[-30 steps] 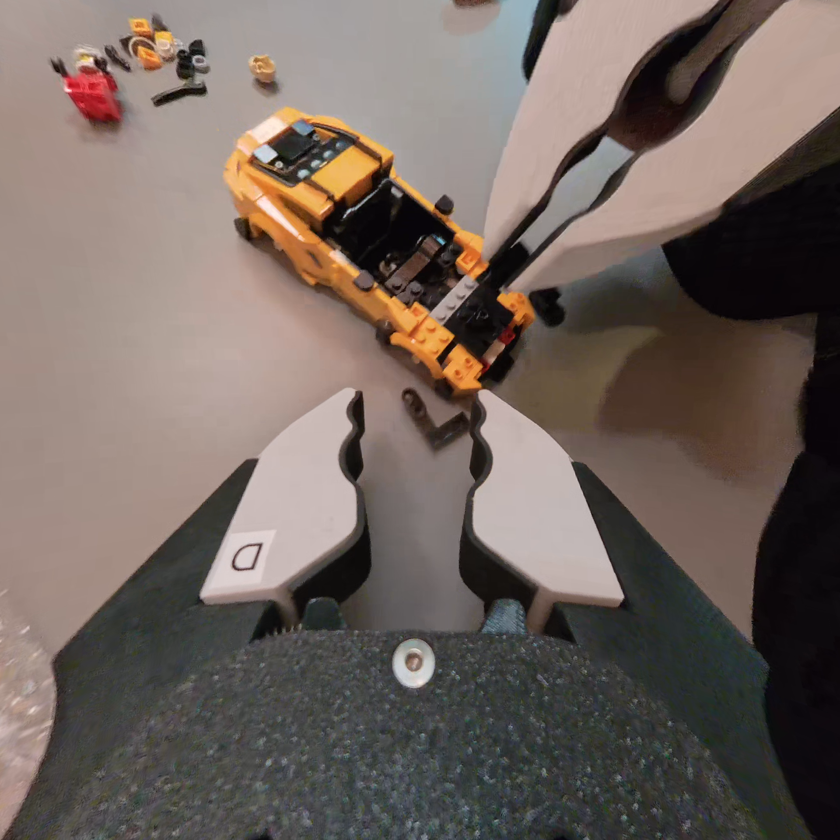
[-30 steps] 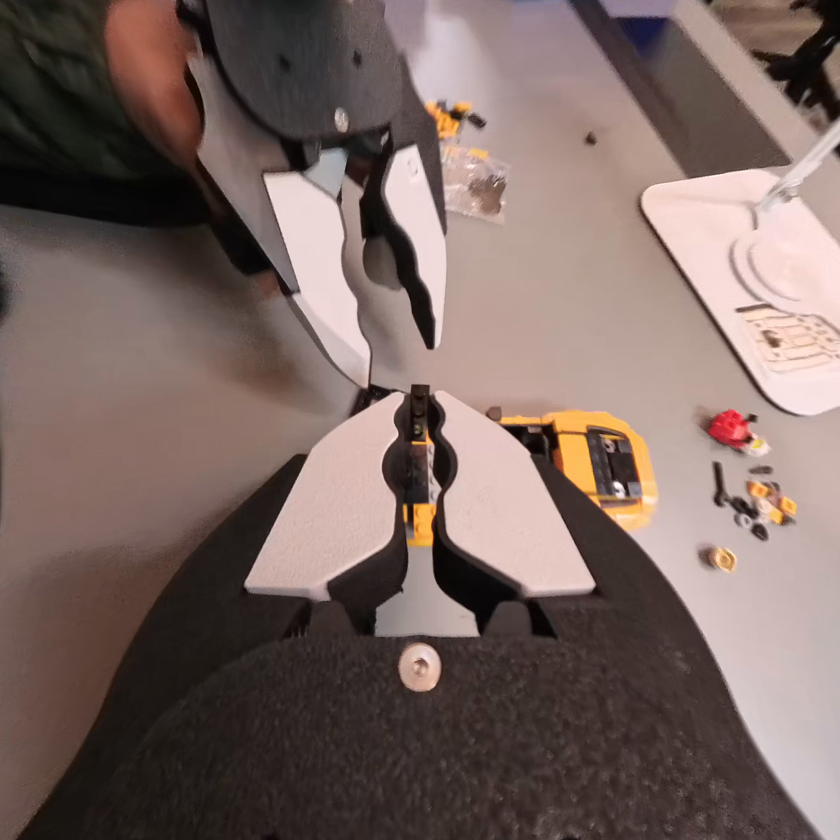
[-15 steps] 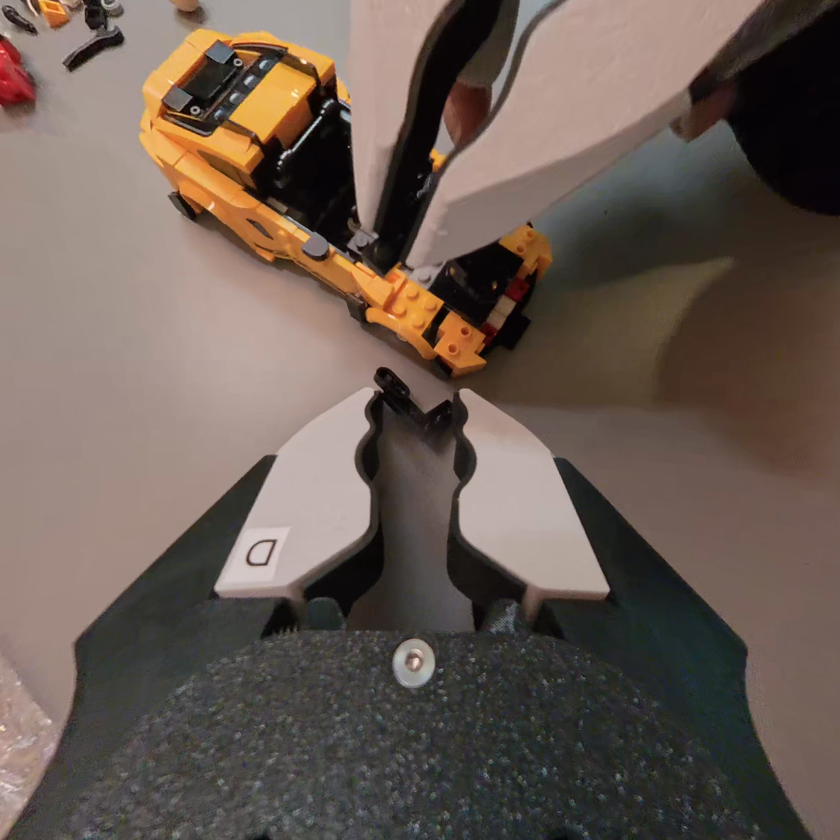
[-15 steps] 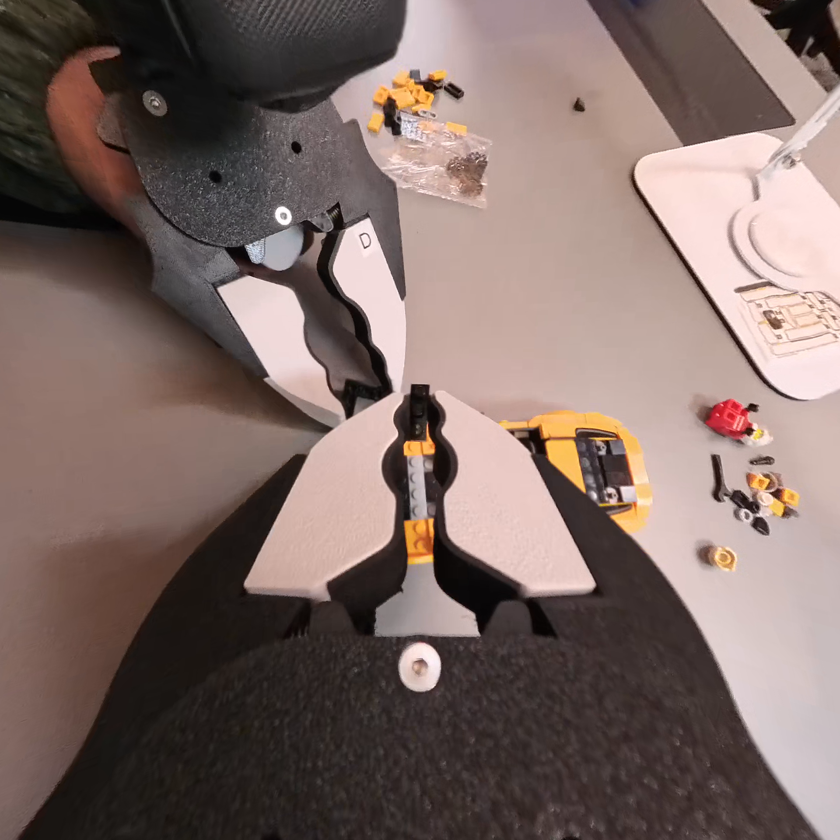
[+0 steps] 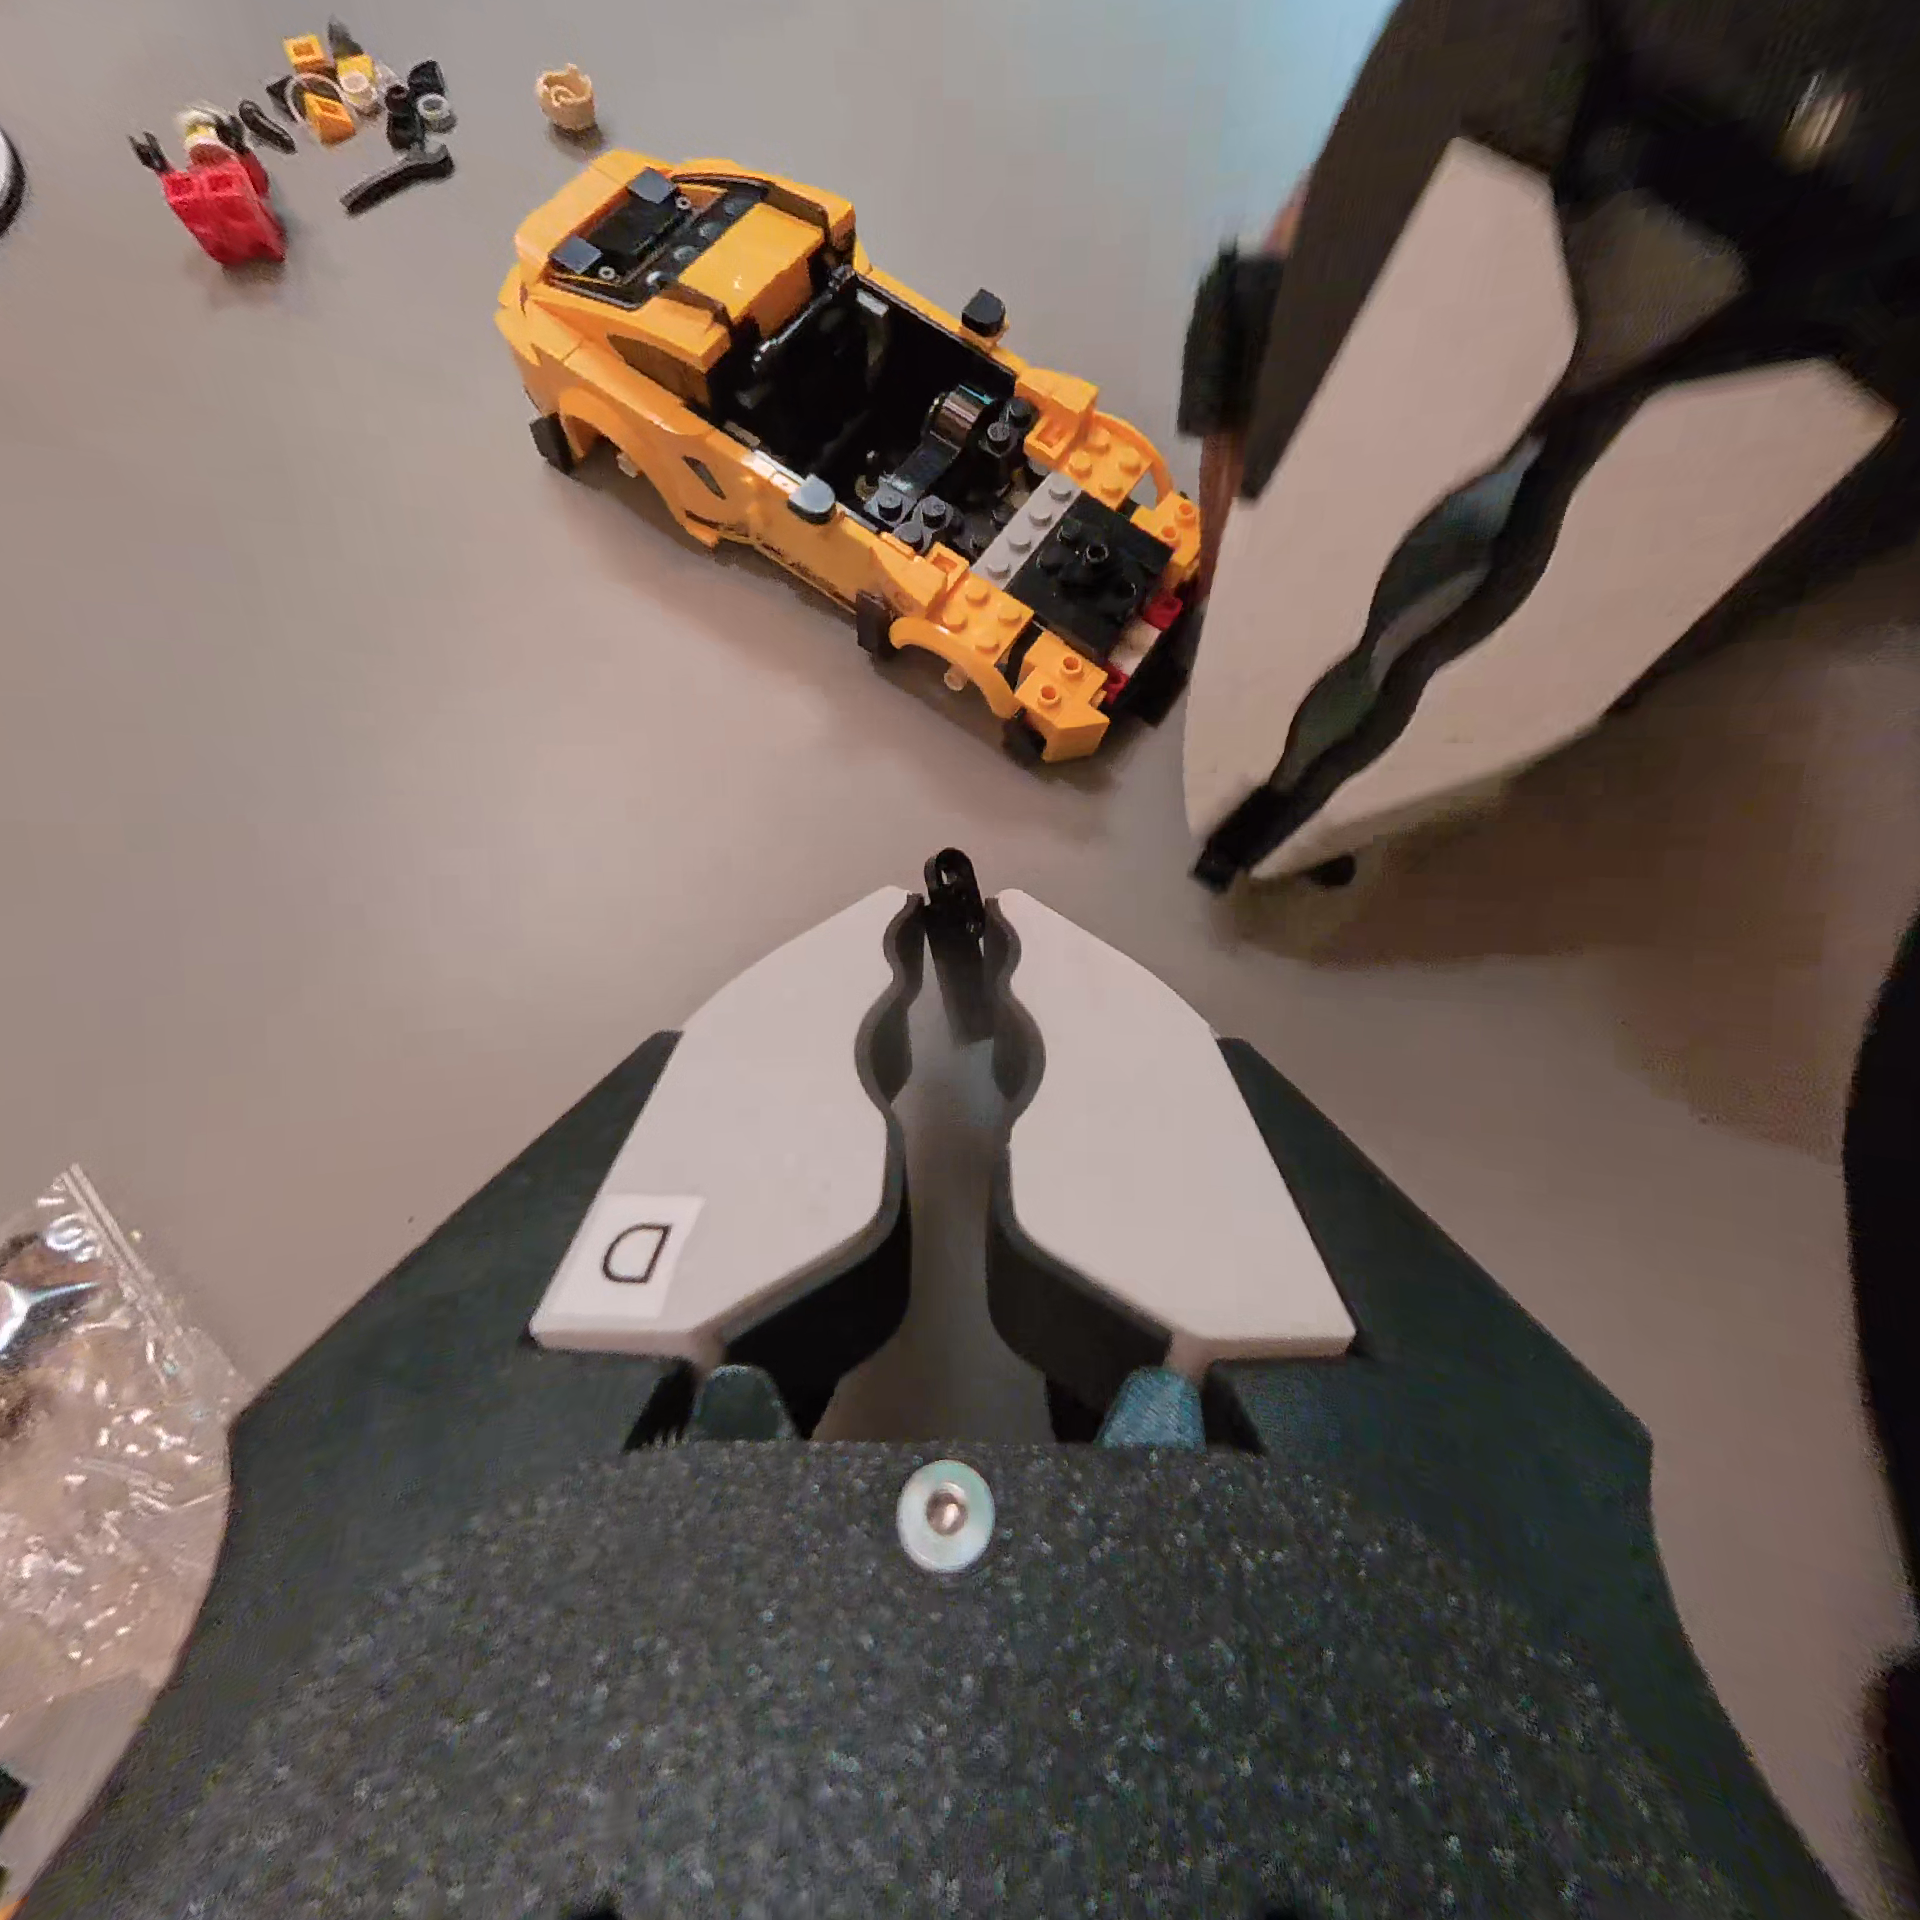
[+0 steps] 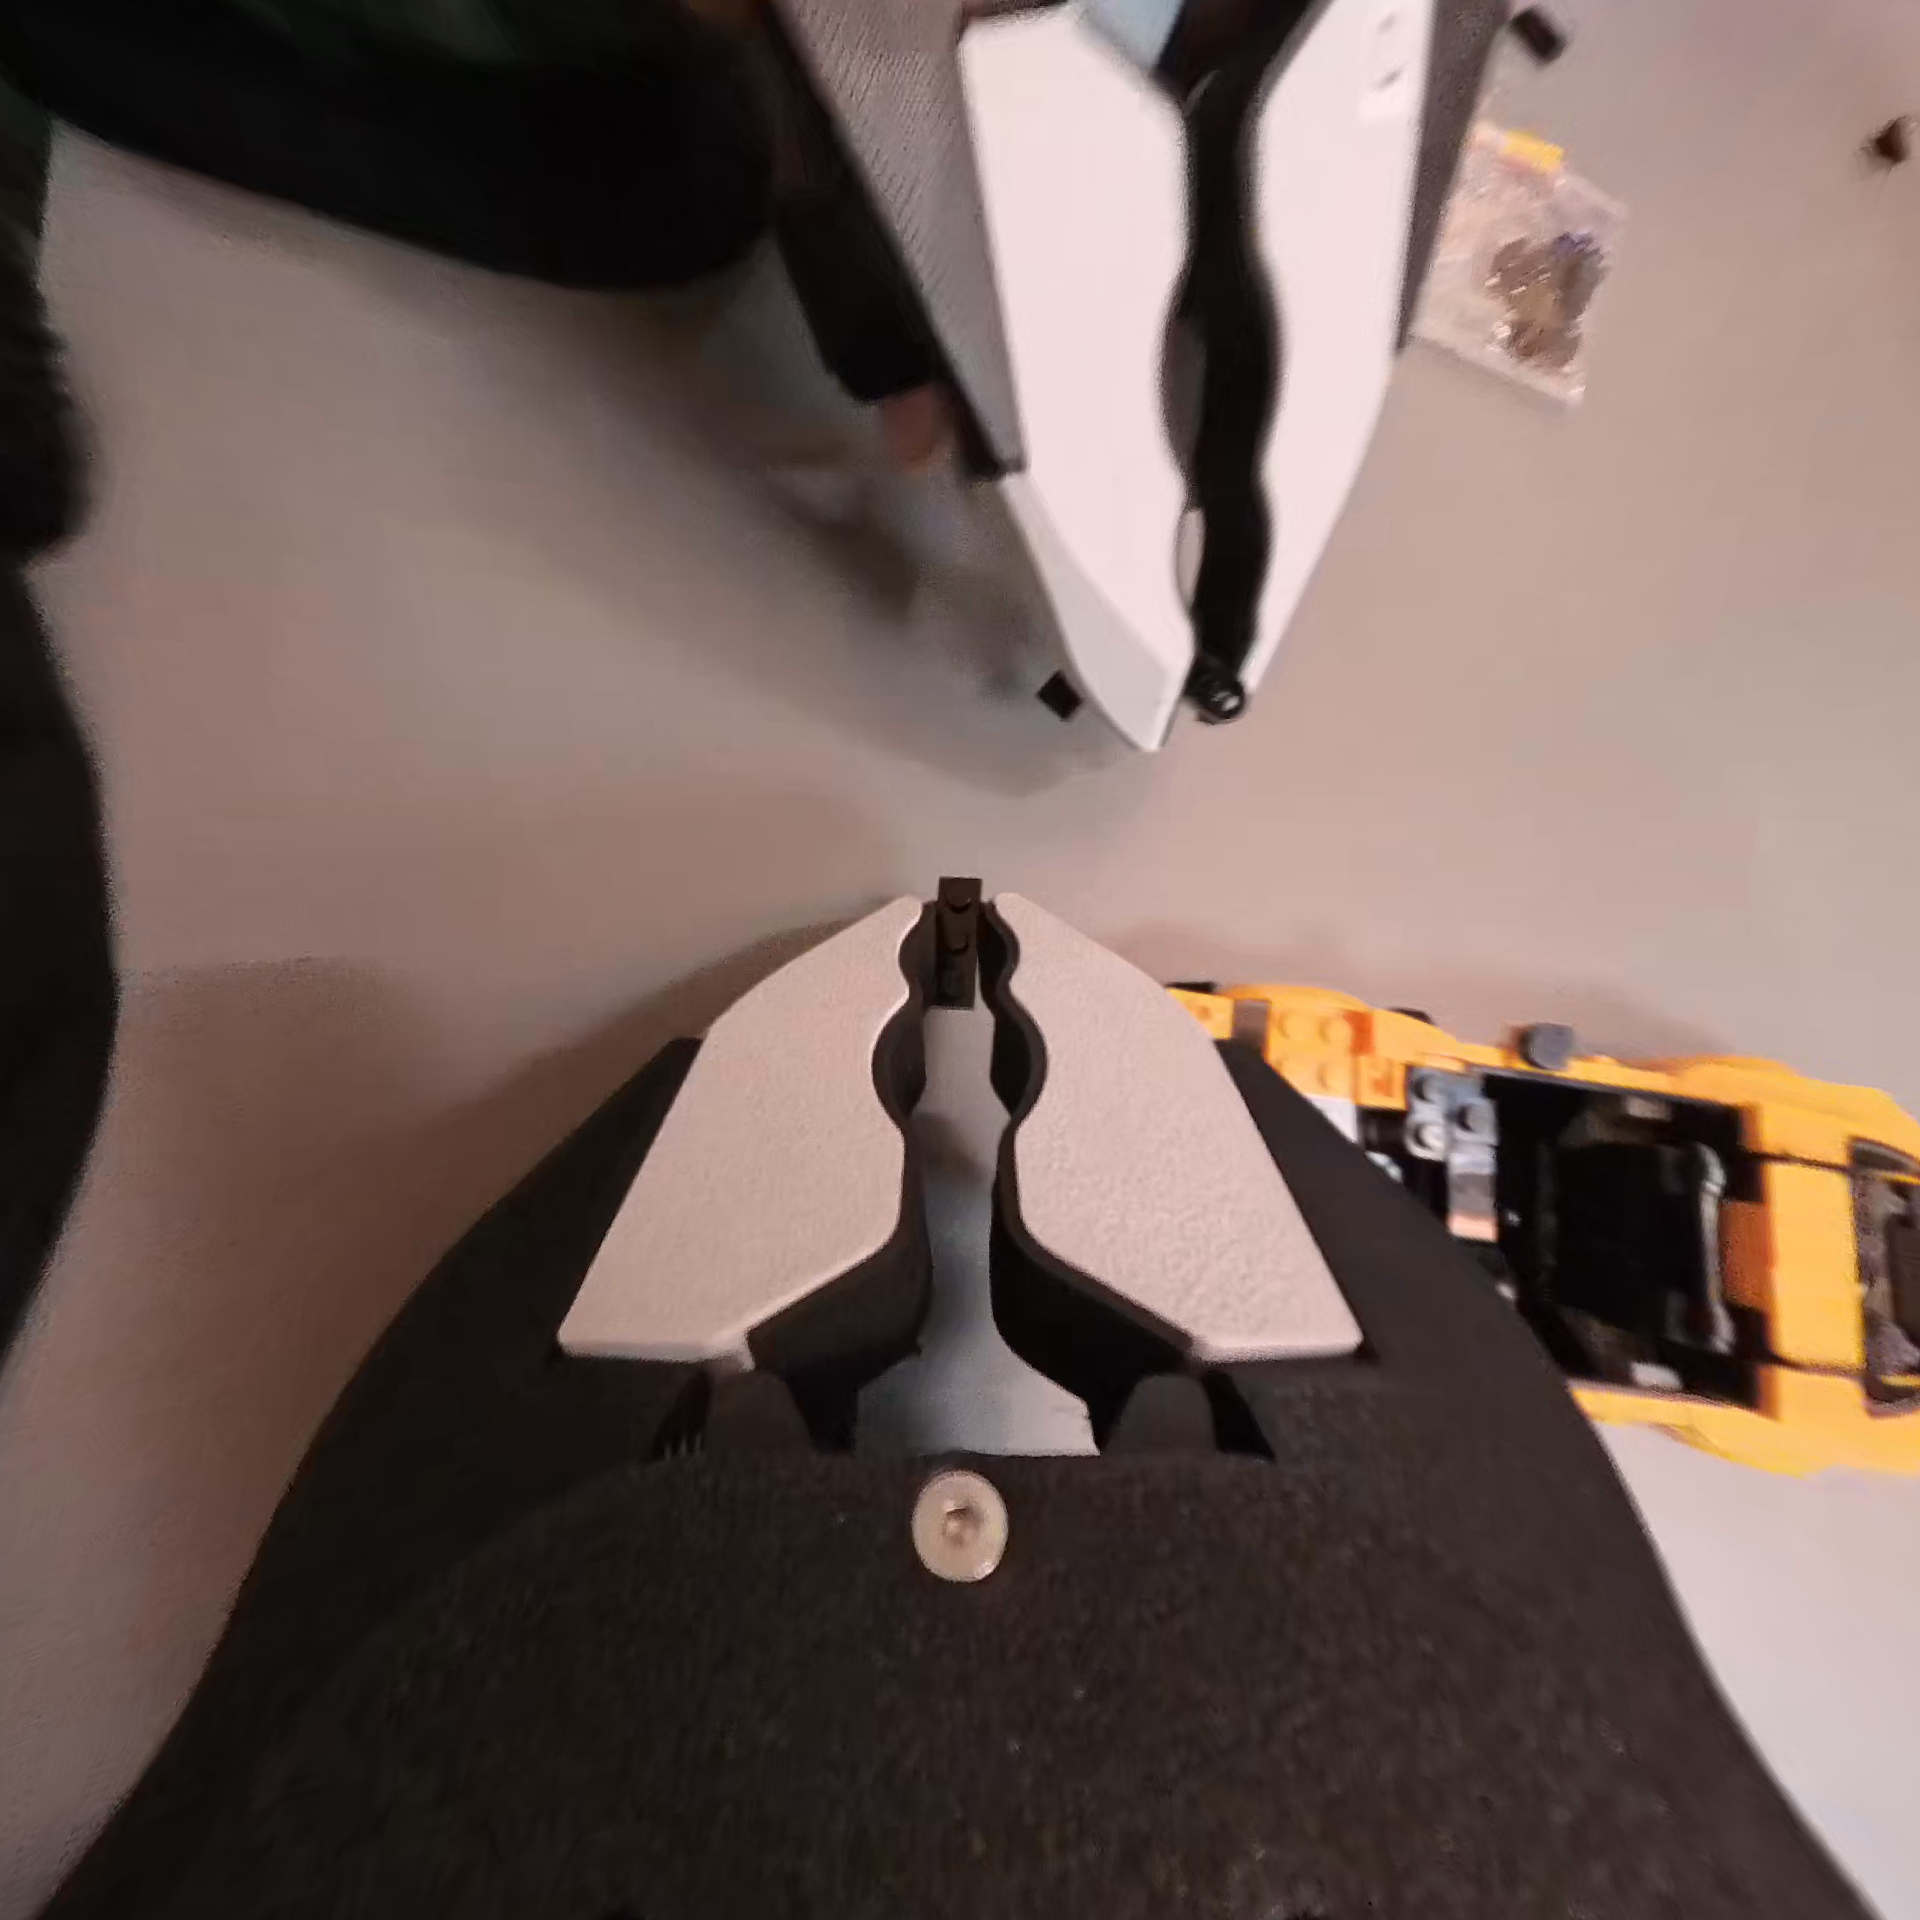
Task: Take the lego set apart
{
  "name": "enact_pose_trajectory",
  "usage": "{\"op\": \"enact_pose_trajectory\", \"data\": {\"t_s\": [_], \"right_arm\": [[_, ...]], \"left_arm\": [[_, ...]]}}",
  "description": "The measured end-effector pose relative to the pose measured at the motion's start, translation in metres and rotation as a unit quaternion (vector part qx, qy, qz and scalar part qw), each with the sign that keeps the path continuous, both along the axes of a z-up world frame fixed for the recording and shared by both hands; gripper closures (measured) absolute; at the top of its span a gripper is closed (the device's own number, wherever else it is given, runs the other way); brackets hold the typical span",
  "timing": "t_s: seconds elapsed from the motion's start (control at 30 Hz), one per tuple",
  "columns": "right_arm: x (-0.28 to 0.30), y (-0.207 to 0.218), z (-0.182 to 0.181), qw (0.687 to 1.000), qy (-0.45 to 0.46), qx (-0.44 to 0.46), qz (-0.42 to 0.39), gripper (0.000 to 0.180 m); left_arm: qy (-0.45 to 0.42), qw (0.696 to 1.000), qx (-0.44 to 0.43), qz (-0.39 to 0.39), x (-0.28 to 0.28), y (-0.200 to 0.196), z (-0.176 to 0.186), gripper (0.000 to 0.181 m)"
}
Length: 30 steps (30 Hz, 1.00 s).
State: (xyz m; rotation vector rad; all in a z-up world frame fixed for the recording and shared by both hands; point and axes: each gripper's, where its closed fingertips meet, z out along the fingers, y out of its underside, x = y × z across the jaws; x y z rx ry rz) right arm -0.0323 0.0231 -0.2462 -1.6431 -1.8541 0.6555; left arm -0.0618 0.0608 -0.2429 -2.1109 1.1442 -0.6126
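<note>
My left gripper is clenched on a thin black angled piece, its ringed end poking past the tips; my right gripper pinches a small black studded plate, held just above the grey table; the yellow lego car sits roofless beside the right gripper, cockpit open, with loose parts well beyond it and a plastic bag near my left; the blur hides how deep either grip goes, so I judge either sliver could twist free and skitter off if I swing fast.
</note>
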Motion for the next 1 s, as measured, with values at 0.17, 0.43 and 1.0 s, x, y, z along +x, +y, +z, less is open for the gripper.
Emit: {"op": "enact_pose_trajectory", "data": {"t_s": [0.17, 0.43, 1.0], "right_arm": [[-0.004, -0.006, -0.018, 0.998, -0.034, 0.046, 0.005, 0.164], [-0.006, 0.006, 0.015, 0.999, 0.031, 0.001, -0.027, 0.160], [-0.009, 0.010, 0.061, 0.956, 0.187, -0.219, -0.050, 0.165]], "left_arm": [[-0.011, 1.000, -0.001, -0.016, 0.003, -0.005, 0.001, 0.171], [-0.036, 0.999, -0.003, -0.028, 0.010, -0.010, 0.006, 0.171], [-0.071, 0.985, 0.127, -0.096, 0.033, -0.022, 0.039, 0.171]]}}
